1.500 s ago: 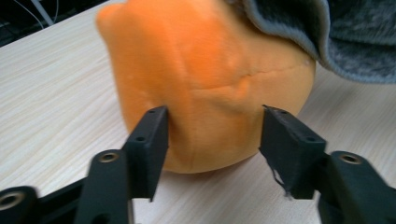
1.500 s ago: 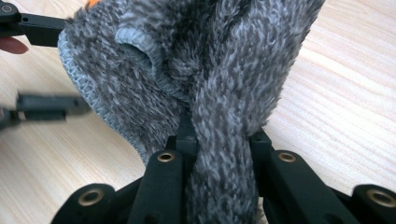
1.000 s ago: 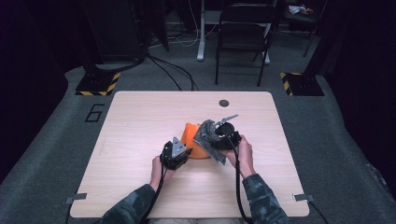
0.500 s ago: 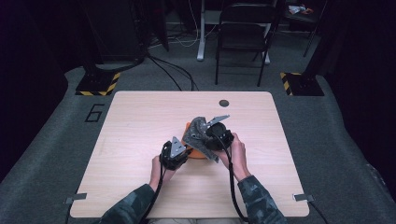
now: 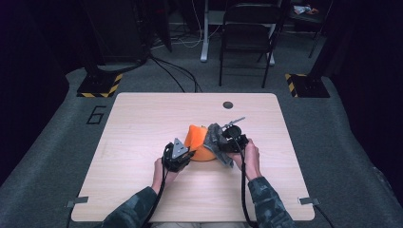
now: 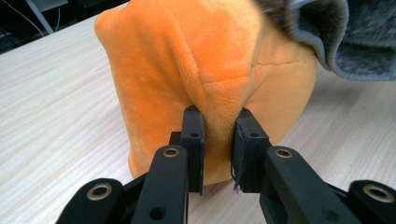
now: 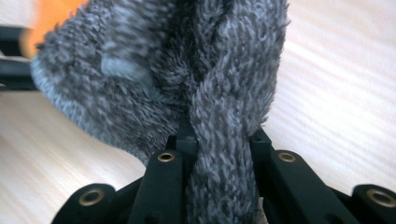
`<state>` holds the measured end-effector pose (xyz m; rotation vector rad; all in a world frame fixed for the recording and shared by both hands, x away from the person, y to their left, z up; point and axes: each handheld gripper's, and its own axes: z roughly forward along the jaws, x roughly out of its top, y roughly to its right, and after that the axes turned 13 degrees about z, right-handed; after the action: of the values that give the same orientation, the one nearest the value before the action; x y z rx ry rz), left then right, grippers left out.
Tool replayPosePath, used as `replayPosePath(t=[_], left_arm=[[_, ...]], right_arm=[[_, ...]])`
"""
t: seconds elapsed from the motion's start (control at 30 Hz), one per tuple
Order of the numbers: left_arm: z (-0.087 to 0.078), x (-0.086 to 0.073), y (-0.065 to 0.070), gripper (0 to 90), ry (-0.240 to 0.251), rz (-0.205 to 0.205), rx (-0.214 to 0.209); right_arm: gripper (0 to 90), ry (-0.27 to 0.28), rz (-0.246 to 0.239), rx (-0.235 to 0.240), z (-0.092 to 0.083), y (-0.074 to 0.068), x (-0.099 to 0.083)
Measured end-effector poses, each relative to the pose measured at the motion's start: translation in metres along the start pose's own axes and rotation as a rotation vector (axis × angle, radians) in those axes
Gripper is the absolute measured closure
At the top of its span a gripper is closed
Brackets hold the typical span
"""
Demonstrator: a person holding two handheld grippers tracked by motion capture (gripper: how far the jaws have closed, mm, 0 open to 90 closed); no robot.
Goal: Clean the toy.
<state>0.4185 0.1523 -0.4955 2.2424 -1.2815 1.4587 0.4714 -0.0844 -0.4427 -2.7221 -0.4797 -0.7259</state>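
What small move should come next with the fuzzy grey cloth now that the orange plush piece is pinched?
Probably carry the fuzzy grey cloth a little farther over the orange plush piece. The left gripper pinches a fold of the plush, and the right gripper clamps the cloth, whose edge just reaches the plush's top.

A dark round grommet [image 5: 228,105], possibly a cable hole, sits near the far edge of the pale wooden surface [image 5: 142,128]. Beyond stands a black folding chair [image 5: 247,42], flanked by two hazard-striped stand bases [image 5: 99,85].
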Motion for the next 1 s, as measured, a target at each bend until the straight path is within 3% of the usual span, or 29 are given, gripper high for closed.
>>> replayPosePath(t=[0.27,0.33,0.43,0.47,0.57,0.63,0.7,0.77,0.87,1.0], left_arm=[[0.0,-0.002,-0.003,76.8,-0.001,-0.015,0.0],[0.0,-0.002,-0.004,76.8,0.001,-0.019,-0.004],[0.0,-0.003,-0.004,76.7,0.003,-0.021,-0.001],[-0.001,-0.003,-0.004,76.6,0.0,-0.018,-0.006],[0.0,-0.003,-0.005,76.5,0.004,-0.019,-0.008],[0.0,-0.003,-0.005,76.4,0.006,-0.03,-0.01],[0.0,-0.003,-0.005,76.3,0.009,-0.037,-0.012],[0.0,-0.003,-0.005,76.0,0.011,-0.035,-0.007],[-0.002,-0.003,-0.003,73.0,0.009,-0.03,-0.007],[-0.007,-0.005,0.003,52.8,-0.016,-0.015,0.027]], right_arm=[[74.0,-0.12,0.078,-0.056,0.034,0.028,-0.014],[74.0,-0.12,0.087,-0.052,0.035,0.032,-0.014],[74.2,-0.089,0.046,-0.119,0.024,0.031,-0.011],[74.2,-0.08,0.054,-0.108,0.019,0.031,-0.009],[74.3,0.022,0.07,-0.044,-0.013,0.025,0.002],[74.3,0.088,0.06,0.019,-0.028,0.017,0.007],[74.3,0.125,0.014,0.054,-0.035,-0.001,0.009],[74.3,0.111,-0.031,0.052,-0.032,-0.012,0.011],[74.4,0.056,-0.05,0.034,-0.012,-0.018,0.008],[74.5,0.049,-0.028,0.037,-0.001,-0.012,0.005]])
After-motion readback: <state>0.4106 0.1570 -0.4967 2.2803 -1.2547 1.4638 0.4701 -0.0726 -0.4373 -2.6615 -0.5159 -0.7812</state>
